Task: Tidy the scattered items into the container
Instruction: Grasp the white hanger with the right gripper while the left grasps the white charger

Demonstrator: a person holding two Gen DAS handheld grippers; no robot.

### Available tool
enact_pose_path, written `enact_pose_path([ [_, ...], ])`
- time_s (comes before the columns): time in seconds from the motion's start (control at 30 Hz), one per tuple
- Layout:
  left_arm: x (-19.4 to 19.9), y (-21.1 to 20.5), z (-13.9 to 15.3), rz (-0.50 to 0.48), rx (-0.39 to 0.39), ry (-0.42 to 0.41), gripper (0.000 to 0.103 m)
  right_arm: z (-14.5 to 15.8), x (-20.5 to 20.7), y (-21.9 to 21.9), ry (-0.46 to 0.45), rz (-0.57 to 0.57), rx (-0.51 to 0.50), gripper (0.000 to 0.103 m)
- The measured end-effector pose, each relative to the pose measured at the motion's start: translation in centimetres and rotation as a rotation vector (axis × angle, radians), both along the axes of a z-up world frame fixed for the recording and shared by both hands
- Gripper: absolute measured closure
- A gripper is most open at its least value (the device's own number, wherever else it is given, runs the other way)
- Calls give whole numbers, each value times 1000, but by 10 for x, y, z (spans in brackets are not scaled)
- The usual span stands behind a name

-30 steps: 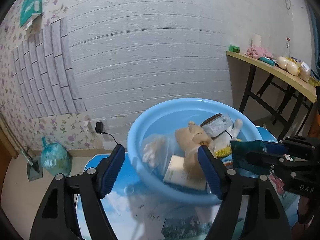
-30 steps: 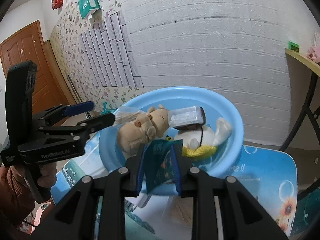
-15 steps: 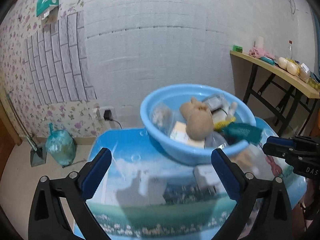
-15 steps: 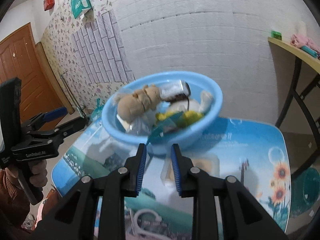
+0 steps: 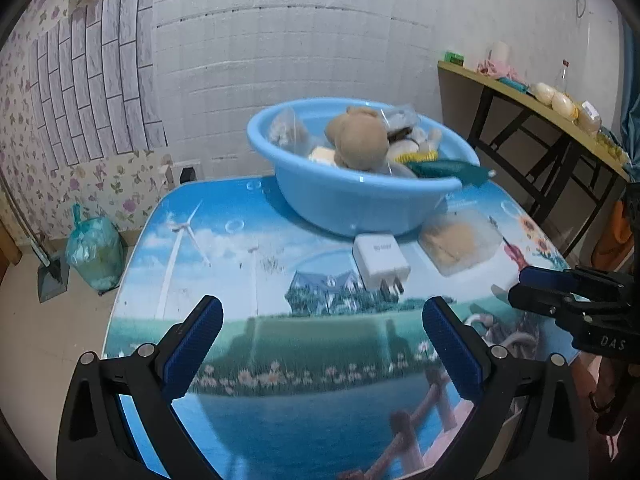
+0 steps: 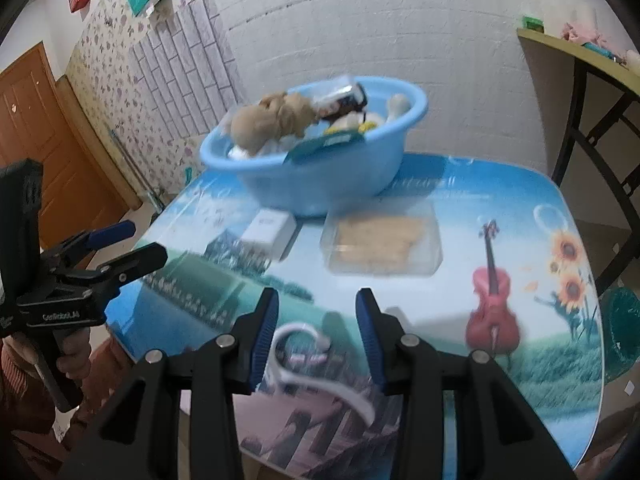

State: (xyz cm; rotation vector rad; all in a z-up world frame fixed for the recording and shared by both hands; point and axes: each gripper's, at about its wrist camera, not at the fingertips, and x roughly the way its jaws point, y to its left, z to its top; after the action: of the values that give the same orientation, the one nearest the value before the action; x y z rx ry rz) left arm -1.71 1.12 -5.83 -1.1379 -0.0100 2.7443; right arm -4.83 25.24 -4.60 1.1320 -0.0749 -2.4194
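Through the left camera, my left gripper [image 5: 320,332] is spread wide and empty; the charger [image 5: 381,258] lies ahead beside the basin [image 5: 360,204], prongs pointing back toward me. Through the right camera, my right gripper [image 6: 316,320], jaws just opening and empty, hangs over a white cable [image 6: 316,372] running away toward lower right.

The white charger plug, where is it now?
In the left wrist view the white charger plug lies on the table, just in front of the blue basin, left of the clear food box.

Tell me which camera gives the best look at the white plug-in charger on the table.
The left wrist view: the white plug-in charger is sharp, its two metal prongs and faint label visible, lying beside the blue plastic basin. The right wrist view shows it blurred, prongs indistinct.
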Motion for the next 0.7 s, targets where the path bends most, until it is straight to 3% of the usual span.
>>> enact_pose_path([
  [0.43,6,-1,-10,-7,19,-35,3,-22,14,-25,-42,111,86,55],
  [0.7,-1,1,-16,-4,16,-58,3,-32,3,-15,-52,50,108,55],
])
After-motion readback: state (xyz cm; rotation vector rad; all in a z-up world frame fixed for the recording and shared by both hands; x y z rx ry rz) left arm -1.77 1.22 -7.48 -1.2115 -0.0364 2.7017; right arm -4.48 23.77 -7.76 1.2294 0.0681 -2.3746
